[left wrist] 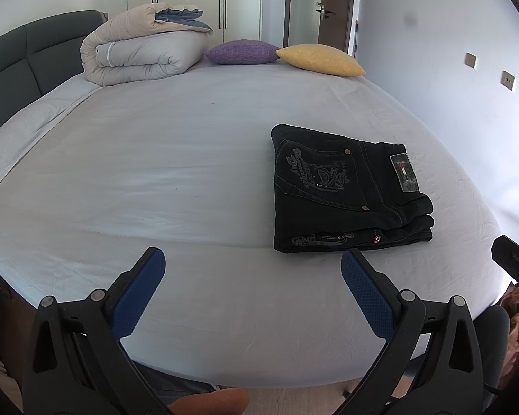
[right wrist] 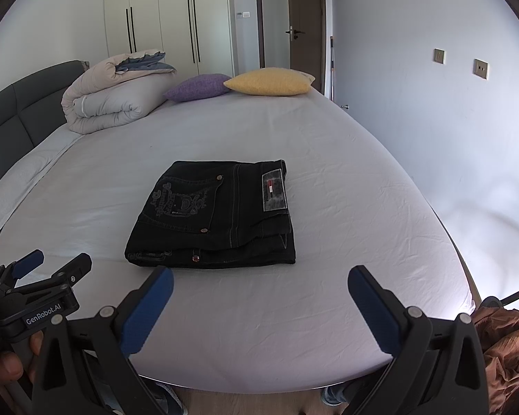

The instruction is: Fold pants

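Both jaws stand wide with nothing between them — my left gripper point(left wrist: 252, 266) and my right gripper point(right wrist: 261, 285) hover over the near edge of the bed point(right wrist: 328, 311), blue pads point(right wrist: 148, 314) facing each other across bare sheet. Neither touches the cloth.

The pants point(right wrist: 211, 218) lie folded into a thick dark block on the pale sheet, nearer the near edge than the headboard side and toward the bed's right edge as I look along my left gripper. The back pocket with its stitched emblem faces up, and the waistband patch point(right wrist: 272, 190) sits at the block's right end. The stacked layers show along the side facing me.

At the far edge rest a rolled duvet point(left wrist: 138, 48), a purple cushion point(left wrist: 240, 52) and a yellow cushion point(left wrist: 320, 58) — well apart from the pants.
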Action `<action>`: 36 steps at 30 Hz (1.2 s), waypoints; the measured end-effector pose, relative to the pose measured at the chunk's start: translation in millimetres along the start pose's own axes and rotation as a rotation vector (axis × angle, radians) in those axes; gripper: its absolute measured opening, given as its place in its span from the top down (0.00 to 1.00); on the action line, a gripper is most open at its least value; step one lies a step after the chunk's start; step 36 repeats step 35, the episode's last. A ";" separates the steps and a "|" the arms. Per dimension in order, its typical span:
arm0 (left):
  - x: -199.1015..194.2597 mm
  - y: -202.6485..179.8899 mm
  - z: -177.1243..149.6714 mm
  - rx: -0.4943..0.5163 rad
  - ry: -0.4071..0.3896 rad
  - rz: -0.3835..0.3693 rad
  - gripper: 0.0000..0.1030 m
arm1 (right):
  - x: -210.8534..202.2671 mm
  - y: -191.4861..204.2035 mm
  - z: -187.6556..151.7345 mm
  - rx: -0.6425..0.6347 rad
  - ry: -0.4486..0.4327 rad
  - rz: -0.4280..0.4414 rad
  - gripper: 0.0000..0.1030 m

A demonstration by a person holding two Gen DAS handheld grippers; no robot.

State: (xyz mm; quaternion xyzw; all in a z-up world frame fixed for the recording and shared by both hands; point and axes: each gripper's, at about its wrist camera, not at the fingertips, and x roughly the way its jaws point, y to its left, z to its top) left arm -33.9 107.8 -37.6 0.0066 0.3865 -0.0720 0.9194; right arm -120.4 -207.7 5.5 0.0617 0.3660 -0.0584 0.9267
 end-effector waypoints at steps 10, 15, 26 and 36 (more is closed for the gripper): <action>-1.7 -1.5 -1.6 0.000 -0.003 0.010 0.00 | 0.2 0.2 -0.5 -0.001 0.002 -0.001 0.00; -2.9 3.1 -3.6 0.006 -0.009 0.030 0.00 | 1.2 1.6 -3.9 -0.001 0.004 -0.001 0.00; -3.2 7.6 -6.1 0.023 -0.001 0.032 0.00 | 2.1 2.9 -7.0 -0.001 0.007 0.000 0.00; -0.8 9.5 -6.4 0.012 0.007 0.009 0.00 | 2.2 2.2 -6.3 0.000 0.008 0.001 0.00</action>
